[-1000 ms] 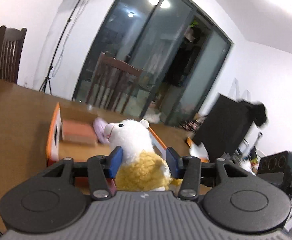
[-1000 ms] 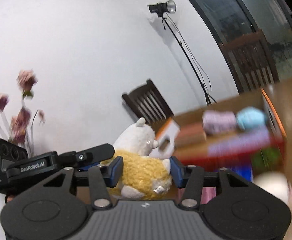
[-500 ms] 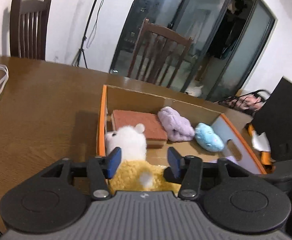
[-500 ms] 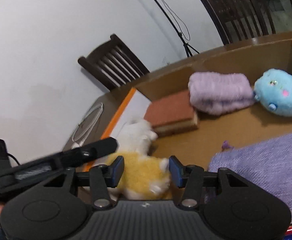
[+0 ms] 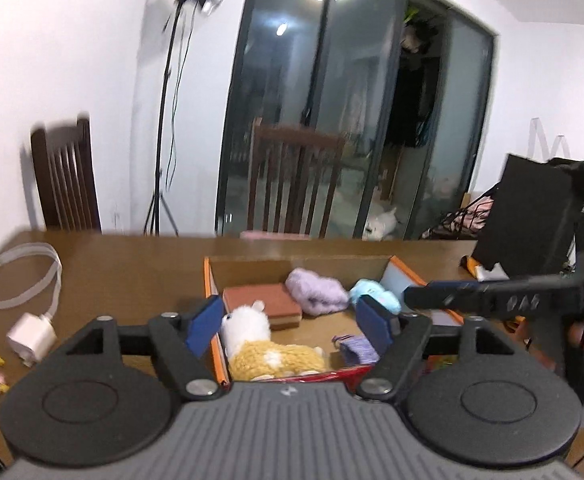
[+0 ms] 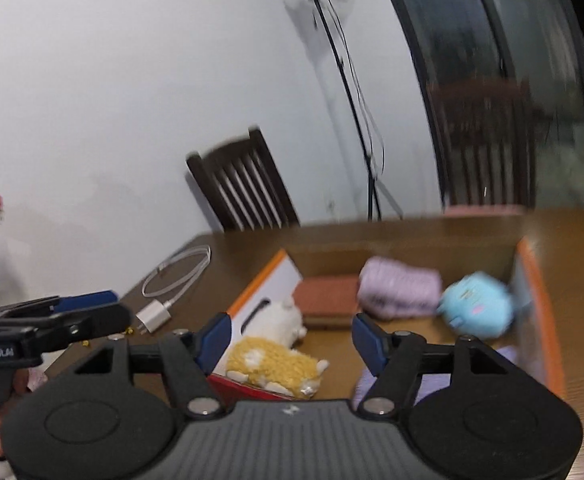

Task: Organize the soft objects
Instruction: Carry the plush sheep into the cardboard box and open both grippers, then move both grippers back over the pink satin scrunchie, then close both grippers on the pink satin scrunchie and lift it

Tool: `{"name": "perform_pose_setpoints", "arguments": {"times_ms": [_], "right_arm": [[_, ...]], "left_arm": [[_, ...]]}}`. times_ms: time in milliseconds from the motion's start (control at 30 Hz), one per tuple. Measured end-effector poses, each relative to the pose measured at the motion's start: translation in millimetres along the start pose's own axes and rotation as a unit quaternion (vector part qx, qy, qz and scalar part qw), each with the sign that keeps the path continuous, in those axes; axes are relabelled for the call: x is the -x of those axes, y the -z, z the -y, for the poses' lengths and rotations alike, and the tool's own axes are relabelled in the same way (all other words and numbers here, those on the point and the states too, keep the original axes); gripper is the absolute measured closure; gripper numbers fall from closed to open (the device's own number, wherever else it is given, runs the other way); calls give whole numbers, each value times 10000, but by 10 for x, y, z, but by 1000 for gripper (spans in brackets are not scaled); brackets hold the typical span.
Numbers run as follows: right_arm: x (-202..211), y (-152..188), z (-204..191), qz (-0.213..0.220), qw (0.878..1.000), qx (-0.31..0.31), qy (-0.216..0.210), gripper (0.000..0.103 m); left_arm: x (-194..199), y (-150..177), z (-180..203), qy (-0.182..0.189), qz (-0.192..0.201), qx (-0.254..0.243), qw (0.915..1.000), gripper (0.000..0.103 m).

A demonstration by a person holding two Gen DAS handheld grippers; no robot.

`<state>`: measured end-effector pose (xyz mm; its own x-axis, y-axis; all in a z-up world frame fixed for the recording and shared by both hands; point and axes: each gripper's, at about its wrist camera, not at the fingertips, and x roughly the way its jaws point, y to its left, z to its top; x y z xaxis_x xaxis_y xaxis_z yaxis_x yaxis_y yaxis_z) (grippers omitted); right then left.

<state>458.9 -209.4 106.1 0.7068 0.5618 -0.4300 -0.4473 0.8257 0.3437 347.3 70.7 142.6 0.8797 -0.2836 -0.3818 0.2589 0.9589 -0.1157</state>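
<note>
Both grippers hover above the cardboard box on the brown worktop, low in each frame. The left gripper has its blue fingers spread wide with nothing between them, and the right gripper is just as wide open and empty. The alpaca plush, white head and yellow woolly body, lies on its side on the box floor at the near left corner, seen lower centre in both views, touching neither gripper. Behind it sits a reddish-brown block; beside that, toward the middle, a lilac rolled towel, then a light blue plush by the orange right wall. A purple knitted piece lies at the near right of the box. Left of the box, a white charger with its looped cable rests on the worktop. The right gripper shows at the right edge of the left wrist view, blurred
</note>
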Motion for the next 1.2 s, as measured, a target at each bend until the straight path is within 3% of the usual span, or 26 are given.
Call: {"name": "perform_pose_setpoints", "arguments": {"times_ms": [167, 333, 467, 600, 733, 833, 933, 1100, 1200], "right_arm": [[696, -73, -133, 426, 9977, 511, 151, 31], [1106, -33, -231, 725, 9957, 571, 125, 26], [1248, 320, -282, 757, 9943, 732, 141, 25], [1303, 881, -258, 620, 9940, 828, 352, 25], [1127, 1274, -163, 214, 9970, 660, 351, 26], [983, 1416, -67, 37, 9979, 497, 420, 27], [869, 1415, -6, 41, 9985, 380, 389, 28], [516, 1304, 84, -50, 9982, 434, 405, 35], [231, 1258, 141, -222, 9973, 553, 429, 38]], "left_arm": [[509, 3, 240, -69, 294, -401, 9987, 20], [790, 102, 387, -96, 432, -332, 9985, 18], [946, 517, 521, -327, 419, -320, 9981, 17], [995, 1104, 602, -106, 165, -58, 9998, 9], [761, 1353, 683, -104, -344, -90, 9993, 9], [600, 1298, 663, -12, -402, 24, 9992, 10], [383, 1186, 631, 174, -386, 223, 9989, 10], [-453, 951, 619, 321, -869, 515, 9944, 20], [-895, 935, 584, 268, -1038, 603, 9924, 21]]}}
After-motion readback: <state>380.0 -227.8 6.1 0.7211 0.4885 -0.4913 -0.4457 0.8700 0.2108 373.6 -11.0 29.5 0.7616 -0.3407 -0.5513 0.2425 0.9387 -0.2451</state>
